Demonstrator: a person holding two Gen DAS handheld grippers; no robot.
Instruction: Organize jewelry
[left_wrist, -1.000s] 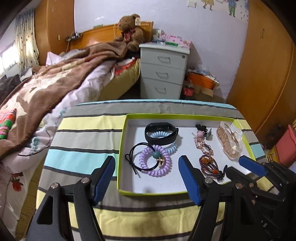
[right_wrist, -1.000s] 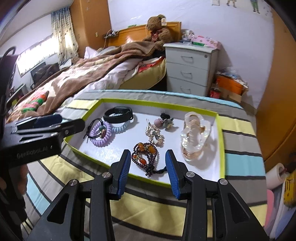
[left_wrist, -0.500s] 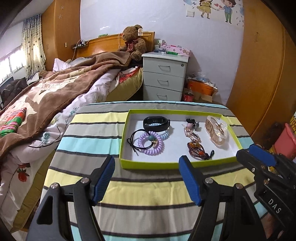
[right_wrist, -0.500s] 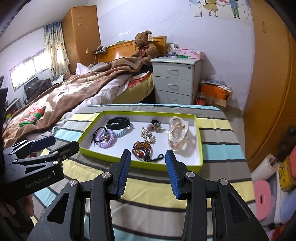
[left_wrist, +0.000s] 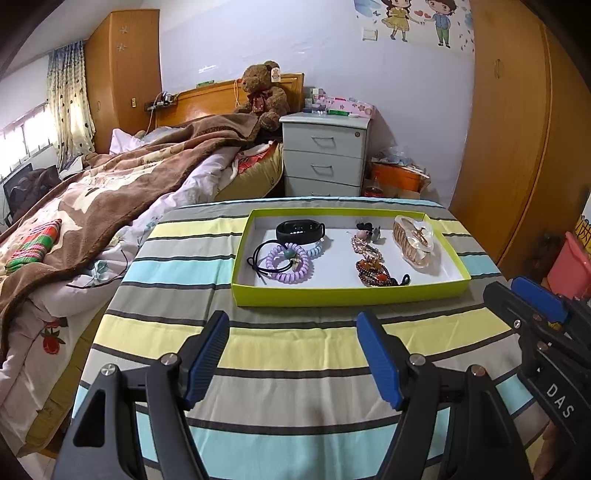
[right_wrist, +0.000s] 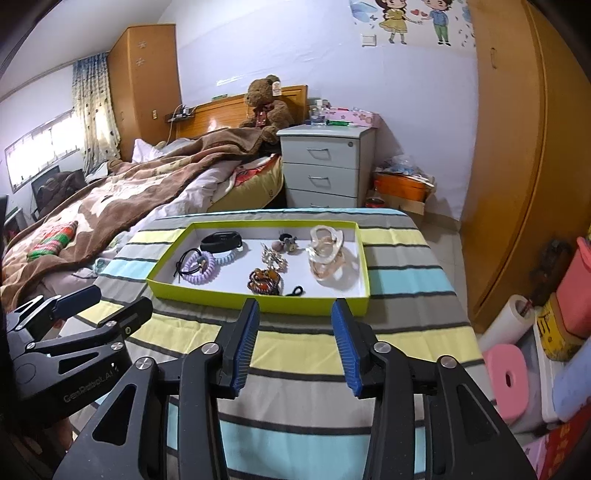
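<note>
A lime-green tray (left_wrist: 347, 296) (right_wrist: 255, 295) sits on the striped table. It holds a black wristband (left_wrist: 300, 230) (right_wrist: 221, 240), a purple coil hair tie (left_wrist: 288, 263) (right_wrist: 201, 268), a beaded bracelet (left_wrist: 375, 272) (right_wrist: 264, 281), a gold chain piece (left_wrist: 364, 247) (right_wrist: 273, 258), small clips (left_wrist: 367, 230) and a clear hair claw (left_wrist: 413, 240) (right_wrist: 327, 254). My left gripper (left_wrist: 293, 325) is open and empty, well short of the tray. My right gripper (right_wrist: 295, 308) is open and empty, just before the tray's near wall.
The table has a striped cloth (left_wrist: 295, 354). A bed with a brown blanket (left_wrist: 110, 199) is at the left. A white nightstand (left_wrist: 325, 158) and a teddy bear (left_wrist: 264, 96) stand behind. A wooden wardrobe (left_wrist: 517, 129) and pink bins (right_wrist: 572, 288) are at the right.
Both grippers have pulled back and up from the tray, which now looks smaller and farther. Both stay open and empty. The jewelry has not moved.
</note>
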